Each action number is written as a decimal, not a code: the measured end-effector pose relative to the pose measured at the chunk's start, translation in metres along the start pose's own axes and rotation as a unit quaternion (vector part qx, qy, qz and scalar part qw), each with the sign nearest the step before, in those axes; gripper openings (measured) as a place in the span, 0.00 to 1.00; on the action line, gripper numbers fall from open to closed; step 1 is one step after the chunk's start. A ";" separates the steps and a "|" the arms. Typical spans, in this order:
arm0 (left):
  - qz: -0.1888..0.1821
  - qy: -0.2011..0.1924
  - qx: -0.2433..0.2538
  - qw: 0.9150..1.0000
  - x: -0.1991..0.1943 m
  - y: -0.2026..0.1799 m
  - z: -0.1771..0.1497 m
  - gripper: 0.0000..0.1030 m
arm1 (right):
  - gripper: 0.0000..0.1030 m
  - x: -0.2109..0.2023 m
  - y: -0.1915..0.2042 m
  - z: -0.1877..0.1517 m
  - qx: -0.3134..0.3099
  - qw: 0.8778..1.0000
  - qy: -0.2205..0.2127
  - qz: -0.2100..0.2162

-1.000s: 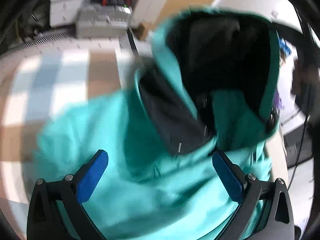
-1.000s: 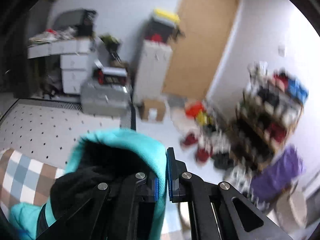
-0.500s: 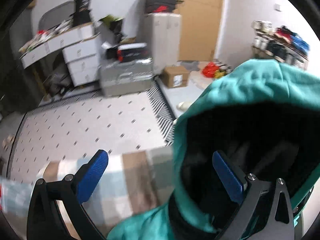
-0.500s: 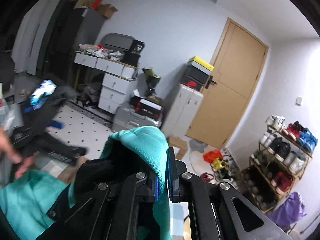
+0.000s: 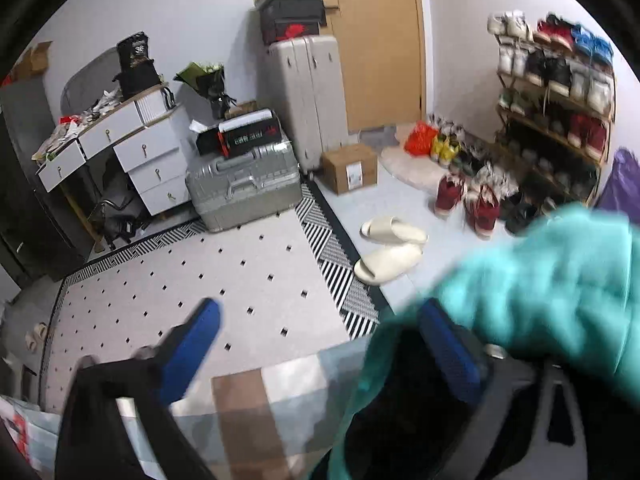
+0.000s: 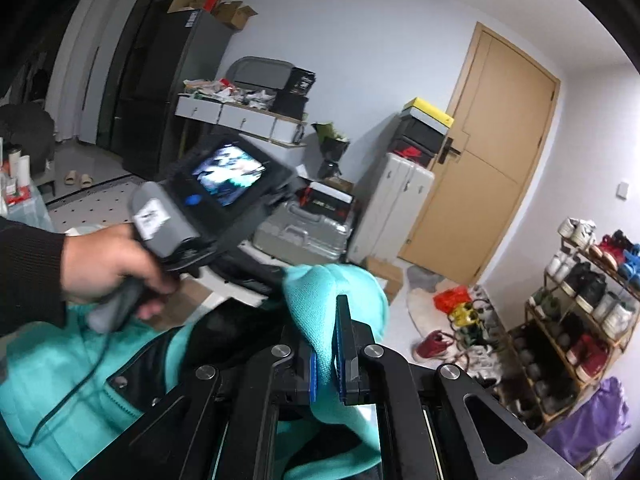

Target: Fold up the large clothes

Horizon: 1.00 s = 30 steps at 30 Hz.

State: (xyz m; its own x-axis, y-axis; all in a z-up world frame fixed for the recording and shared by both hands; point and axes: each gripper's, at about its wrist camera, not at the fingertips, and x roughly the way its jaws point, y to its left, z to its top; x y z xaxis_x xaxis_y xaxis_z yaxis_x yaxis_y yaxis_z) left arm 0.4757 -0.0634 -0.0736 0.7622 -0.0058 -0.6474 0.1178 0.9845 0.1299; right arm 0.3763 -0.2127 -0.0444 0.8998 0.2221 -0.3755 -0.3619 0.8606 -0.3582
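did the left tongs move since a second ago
Yes. The left tongs swung up off the teal jacket toward the patterned rug, closing, fabric against one pad.

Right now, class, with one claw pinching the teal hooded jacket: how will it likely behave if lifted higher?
Probably floppy: the teal jacket bunches and droops around the right claw shut on it. Likely bulky rather than heavy, since its black-lined folds look thick. The left claw is closing with fabric only beside one pad, so the unheld part would probably sag.
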 end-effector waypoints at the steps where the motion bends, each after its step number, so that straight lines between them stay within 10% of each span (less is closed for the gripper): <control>1: 0.012 -0.002 0.002 1.000 -0.001 -0.003 0.001 0.62 | 0.06 -0.001 0.003 -0.001 -0.006 1.000 0.000 0.004; 3: 0.046 -0.011 0.014 0.999 -0.005 -0.011 -0.001 0.10 | 0.06 -0.005 0.010 -0.003 -0.021 1.000 -0.008 0.004; 16: 0.028 -0.032 -0.034 0.999 -0.011 0.036 -0.010 0.02 | 0.06 -0.014 0.011 -0.004 -0.022 1.000 -0.006 -0.002; 19: -0.059 0.002 -0.007 0.998 -0.001 0.030 -0.015 0.27 | 0.06 -0.016 0.013 -0.003 -0.027 1.000 -0.009 0.004; 21: -0.111 0.001 0.038 0.993 -0.002 0.017 -0.021 0.74 | 0.06 -0.018 0.015 -0.002 -0.031 0.999 -0.014 0.010; 22: -0.114 -0.012 0.052 0.992 -0.007 0.011 -0.023 0.81 | 0.06 -0.018 0.015 -0.003 -0.032 0.999 -0.014 0.013; 30: -0.063 -0.090 0.176 0.978 -0.005 -0.047 -0.008 0.84 | 0.06 -0.015 0.004 -0.008 0.006 0.999 -0.010 0.043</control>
State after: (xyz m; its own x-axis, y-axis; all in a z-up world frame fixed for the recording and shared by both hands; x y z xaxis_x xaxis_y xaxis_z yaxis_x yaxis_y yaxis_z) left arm 0.4608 -0.1077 -0.0824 0.8242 -0.1846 -0.5353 0.4046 0.8533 0.3288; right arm 0.3591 -0.2162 -0.0475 0.8700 0.3042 -0.3880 -0.4352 0.8436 -0.3146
